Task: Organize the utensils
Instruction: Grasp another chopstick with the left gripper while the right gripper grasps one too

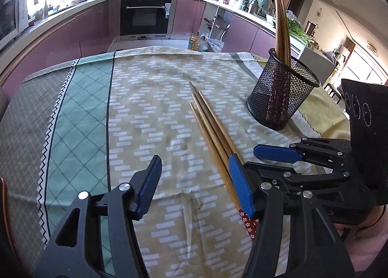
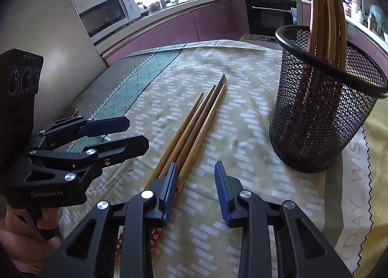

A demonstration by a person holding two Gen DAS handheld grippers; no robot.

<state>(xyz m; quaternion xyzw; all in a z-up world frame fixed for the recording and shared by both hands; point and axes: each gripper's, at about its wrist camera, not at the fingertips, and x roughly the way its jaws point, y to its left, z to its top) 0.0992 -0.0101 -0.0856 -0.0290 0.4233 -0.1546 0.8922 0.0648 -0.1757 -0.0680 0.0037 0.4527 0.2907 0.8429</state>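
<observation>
Wooden chopsticks [image 1: 213, 127] lie bundled on the patterned tablecloth [image 1: 150, 98] covering the worktop in the left wrist view, tips pointing away toward the oven [image 1: 145, 14]. The left gripper [image 1: 196, 185] hangs low over the cloth with its jaws apart, nothing between them; its right finger [image 1: 241, 185] sits right at the bundle's near end. A black mesh holder [image 1: 281, 98] stands to the right with more chopsticks upright inside. The right gripper [image 1: 264, 156] reaches in from the right.

From the right wrist view, the right gripper [image 2: 196, 193] is released, its left finger [image 2: 169, 193] beside the chopsticks [image 2: 194, 122], none between the pads. The mesh holder [image 2: 322, 113] stands near, to the right. The left gripper [image 2: 131, 132] enters from the left.
</observation>
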